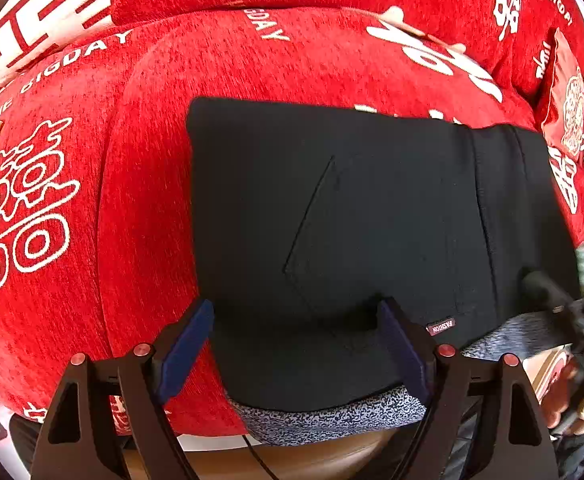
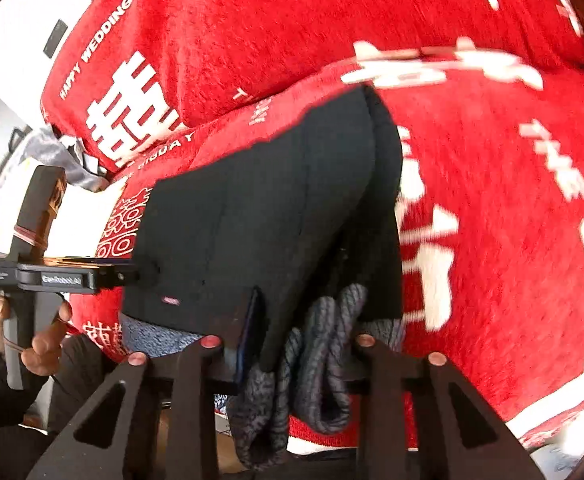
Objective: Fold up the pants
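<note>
Pants (image 1: 371, 208), black, lay folded into a flat rectangle on a red cover (image 1: 144, 184) with white lettering, over what looked like a sofa seat. Grey speckled lining (image 1: 331, 416) showed along the near edge, hanging past the cushion front. A small "FASHION" tag (image 1: 440, 325) sat near the pocket seam, just beside the left unit's right finger.

Left hand-held gripper (image 1: 297, 344): jaws wide apart, blue pads (image 1: 184, 352) straddling the near edge of the pants, one pad over the red cover, the other over black fabric. Nothing pinched between them. It pointed steeply down at the seat.

Right hand-held gripper (image 2: 288, 344): jaws narrowed and clamped on the pants' right edge; bunched grey lining (image 2: 323, 360) and black fabric were squeezed between the fingers, and the edge stood lifted into a ridge. View was motion-blurred on the right side.

From the right wrist camera, the left unit's body (image 2: 40, 276) showed at left, held by a hand (image 2: 32, 340) in a dark sleeve. From the left wrist camera, the right unit (image 1: 559, 300) was at the pants' right end, blurred.
</note>
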Demonstrator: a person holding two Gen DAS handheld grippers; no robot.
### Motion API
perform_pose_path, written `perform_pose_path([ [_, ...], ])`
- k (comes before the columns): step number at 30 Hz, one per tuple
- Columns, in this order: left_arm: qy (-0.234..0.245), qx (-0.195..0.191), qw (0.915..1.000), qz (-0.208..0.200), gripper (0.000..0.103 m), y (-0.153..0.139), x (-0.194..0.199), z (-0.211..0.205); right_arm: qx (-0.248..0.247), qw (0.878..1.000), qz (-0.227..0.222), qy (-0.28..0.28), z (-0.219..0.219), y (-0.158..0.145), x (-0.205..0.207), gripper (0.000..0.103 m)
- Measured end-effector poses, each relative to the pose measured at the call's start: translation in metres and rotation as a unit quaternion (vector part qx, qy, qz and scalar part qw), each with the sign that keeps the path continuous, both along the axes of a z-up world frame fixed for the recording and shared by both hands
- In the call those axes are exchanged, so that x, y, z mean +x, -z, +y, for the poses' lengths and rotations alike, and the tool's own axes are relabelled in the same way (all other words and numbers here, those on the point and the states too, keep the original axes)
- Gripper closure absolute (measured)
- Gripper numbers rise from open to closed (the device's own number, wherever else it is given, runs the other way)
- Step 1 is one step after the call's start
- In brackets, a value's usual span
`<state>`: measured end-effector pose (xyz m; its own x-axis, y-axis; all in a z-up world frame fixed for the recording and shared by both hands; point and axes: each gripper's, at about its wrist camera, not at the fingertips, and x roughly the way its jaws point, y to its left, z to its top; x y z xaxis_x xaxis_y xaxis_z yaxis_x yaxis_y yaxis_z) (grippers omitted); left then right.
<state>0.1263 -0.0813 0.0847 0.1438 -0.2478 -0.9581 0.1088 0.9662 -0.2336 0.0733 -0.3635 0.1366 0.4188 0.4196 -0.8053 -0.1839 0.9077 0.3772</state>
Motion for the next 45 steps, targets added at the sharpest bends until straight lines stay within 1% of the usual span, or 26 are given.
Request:
perform_pose_path([
  [3, -0.003, 0.003, 0.9999, -0.009, 0.018, -0.005, 0.001, 0.000, -0.001, 1.000, -0.007, 0.016, 0.001, -0.016, 0.010, 0.075],
  [5, -0.003, 0.007, 0.9999, -0.011, 0.018, -0.004, 0.000, -0.001, -0.016, 0.999, 0.014, 0.025, -0.001, -0.003, 0.018, 0.075],
  [7, -0.005, 0.003, 1.0000, -0.006, 0.018, 0.002, 0.001, -0.001, -0.032, 0.997, 0.057, 0.040, -0.005, 0.024, 0.026, 0.073],
  [8, -0.009, 0.004, 1.0000, -0.004, 0.018, 0.004, 0.003, -0.004, -0.029, 0.996, 0.070, 0.041, -0.008, 0.034, 0.026, 0.070],
  [9, -0.012, 0.001, 0.9999, -0.004, 0.018, 0.004, 0.004, -0.003, -0.013, 0.997, 0.065, 0.048, -0.013, 0.036, 0.023, 0.066],
  [10, -0.014, 0.002, 0.9999, -0.006, 0.018, 0.001, 0.004, -0.002, -0.003, 0.997, 0.061, 0.054, -0.017, 0.034, 0.019, 0.055],
  [11, -0.017, 0.006, 0.9998, -0.012, 0.018, -0.002, 0.004, -0.001, -0.011, 0.996, 0.057, 0.072, -0.021, 0.029, 0.015, 0.045],
  [12, -0.021, 0.013, 0.9995, -0.021, 0.018, -0.007, 0.006, 0.001, -0.034, 0.994, 0.049, 0.089, -0.023, 0.025, 0.011, 0.028],
  [13, -0.027, 0.017, 0.9990, -0.033, 0.018, -0.012, 0.008, 0.004, -0.068, 0.992, 0.027, 0.106, -0.027, 0.015, 0.006, 0.024],
  [16, -0.060, 0.018, 0.9966, -0.055, 0.018, -0.023, 0.021, 0.012, -0.117, 0.986, -0.019, 0.115, -0.025, -0.011, 0.000, 0.024],
  [19, -0.077, 0.029, 0.9951, -0.054, 0.018, -0.023, 0.037, 0.009, -0.119, 0.988, -0.057, 0.082, -0.001, -0.028, 0.006, 0.024],
  [22, -0.081, 0.078, 0.9914, -0.066, 0.018, -0.020, 0.055, -0.001, -0.136, 0.988, -0.059, 0.040, 0.028, -0.028, 0.035, 0.024],
  [23, -0.088, 0.095, 0.9896, -0.064, 0.018, -0.015, 0.061, 0.000, -0.141, 0.988, -0.055, 0.027, 0.037, -0.023, 0.049, 0.024],
  [24, -0.095, 0.099, 0.9889, -0.055, 0.018, -0.008, 0.068, 0.001, -0.142, 0.988, -0.048, 0.021, 0.041, -0.017, 0.060, 0.024],
  [26, -0.107, 0.089, 0.9901, -0.023, 0.018, 0.009, 0.081, 0.006, -0.142, 0.990, -0.015, 0.021, 0.051, 0.005, 0.094, 0.024],
  [27, -0.115, 0.082, 0.9899, -0.004, 0.012, 0.017, 0.085, 0.011, -0.147, 0.989, -0.001, 0.023, 0.052, 0.015, 0.105, 0.024],
  [29, -0.133, 0.074, 0.9883, 0.009, 0.006, 0.024, 0.089, 0.018, -0.163, 0.986, 0.035, 0.015, 0.054, 0.041, 0.123, 0.023],
  [31, -0.124, 0.076, 0.9892, 0.010, 0.006, 0.028, 0.092, 0.016, -0.168, 0.985, 0.036, 0.017, 0.052, 0.054, 0.126, 0.014],
  [33, -0.112, 0.090, 0.9896, -0.004, 0.002, 0.028, 0.092, 0.011, -0.156, 0.987, 0.039, 0.022, 0.047, 0.056, 0.127, 0.014],
  [35, -0.105, 0.102, 0.9893, -0.007, 0.001, 0.026, 0.094, 0.009, -0.165, 0.985, 0.041, 0.013, 0.048, 0.056, 0.126, 0.014],
  [37, -0.102, 0.102, 0.9895, -0.013, 0.002, 0.016, 0.092, 0.009, -0.183, 0.982, 0.044, 0.016, 0.050, 0.046, 0.122, 0.014],
  [38, -0.102, 0.095, 0.9899, -0.027, 0.002, 0.005, 0.086, 0.010, -0.189, 0.981, 0.039, 0.023, 0.050, 0.040, 0.118, 0.014],
  [40, -0.094, 0.080, 0.9913, -0.045, 0.002, -0.006, 0.076, 0.007, -0.186, 0.982, 0.012, 0.030, 0.054, 0.022, 0.104, 0.014],
  [42, -0.081, 0.071, 0.9927, -0.055, 0.002, -0.011, 0.062, 0.002, -0.184, 0.983, -0.002, 0.019, 0.062, 0.013, 0.088, 0.014],
  [43, -0.077, 0.073, 0.9927, -0.058, 0.002, -0.010, 0.056, 0.000, -0.189, 0.982, -0.005, 0.016, 0.065, 0.012, 0.083, 0.014],
  [45, -0.072, 0.093, 0.9911, -0.062, 0.002, -0.006, 0.041, -0.001, -0.212, 0.977, -0.003, 0.008, 0.073, 0.015, 0.069, 0.014],
])
